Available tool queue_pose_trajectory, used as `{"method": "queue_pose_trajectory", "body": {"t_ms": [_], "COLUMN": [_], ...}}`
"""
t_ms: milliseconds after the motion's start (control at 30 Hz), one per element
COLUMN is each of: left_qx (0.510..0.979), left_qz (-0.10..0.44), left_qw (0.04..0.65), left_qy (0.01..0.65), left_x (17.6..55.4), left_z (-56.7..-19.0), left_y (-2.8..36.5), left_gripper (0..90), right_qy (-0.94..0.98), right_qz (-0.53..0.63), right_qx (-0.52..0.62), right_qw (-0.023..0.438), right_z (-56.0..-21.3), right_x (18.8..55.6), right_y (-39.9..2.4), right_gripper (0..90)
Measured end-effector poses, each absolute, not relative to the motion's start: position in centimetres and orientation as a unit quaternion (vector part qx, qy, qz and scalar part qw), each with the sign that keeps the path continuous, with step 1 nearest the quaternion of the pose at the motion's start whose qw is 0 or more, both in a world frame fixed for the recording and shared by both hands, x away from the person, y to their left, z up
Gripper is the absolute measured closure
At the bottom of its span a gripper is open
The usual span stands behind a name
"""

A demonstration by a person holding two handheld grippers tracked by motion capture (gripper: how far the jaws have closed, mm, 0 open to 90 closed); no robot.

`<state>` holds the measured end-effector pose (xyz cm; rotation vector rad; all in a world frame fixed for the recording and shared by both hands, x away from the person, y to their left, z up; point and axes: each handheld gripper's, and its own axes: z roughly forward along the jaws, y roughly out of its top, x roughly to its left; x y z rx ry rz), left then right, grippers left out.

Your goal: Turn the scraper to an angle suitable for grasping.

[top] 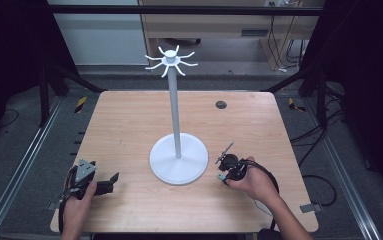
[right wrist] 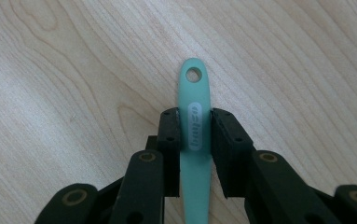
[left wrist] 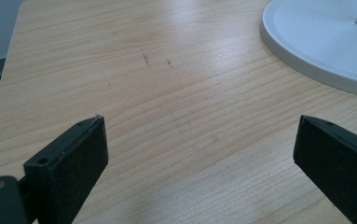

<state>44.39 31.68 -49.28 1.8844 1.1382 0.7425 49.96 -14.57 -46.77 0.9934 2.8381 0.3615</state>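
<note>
My right gripper (right wrist: 195,114) is shut on a slim mint-green handle (right wrist: 194,88) that has a round hole at its tip and a pale label; the handle lies along the wooden table. From above, the right gripper (top: 225,171) sits just right of the white stand's round base (top: 178,162), with a bit of the green handle (top: 221,176) at its lower edge. The stand's pole (top: 175,110) rises to a crown of curved hooks (top: 170,60). My left gripper (top: 108,181) rests at the table's near left, and its jaws stand open (left wrist: 199,135) over bare wood.
The wooden table (top: 129,125) has a small dark round hole (top: 221,104) at its far right. The stand's base (left wrist: 316,42) lies ahead and to the right of the left gripper. Dark frame rails and cables run along the table's sides on the floor.
</note>
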Motion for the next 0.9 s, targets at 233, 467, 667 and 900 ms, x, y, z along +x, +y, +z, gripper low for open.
{"method": "queue_pose_trajectory", "body": {"t_ms": [233,467,667,900], "left_qx": [0.745,0.743,0.732,0.727], "left_qz": [0.293,0.293,0.288,0.291], "left_qw": [0.397,0.398,0.408,0.409], "left_qy": [0.449,0.451,0.463,0.469], "left_x": [44.4,44.4,44.4,44.4], "left_z": [-49.3,-49.3,-49.3,-49.1], "left_y": [31.7,31.7,32.2,32.6], "left_gripper": [2.6,2.4,2.4,2.5], "right_qy": [0.932,0.914,0.898,0.887], "right_qz": [0.137,0.191,0.231,0.255], "right_qx": [0.33,0.348,0.36,0.362], "right_qw": [0.064,0.083,0.104,0.131], "right_z": [-46.7,-44.7,-43.0,-41.7], "right_x": [49.8,49.8,49.8,49.4], "right_y": [-15.1,-16.3,-17.3,-18.0], "right_gripper": [74.4,74.5,74.4,74.4]}}
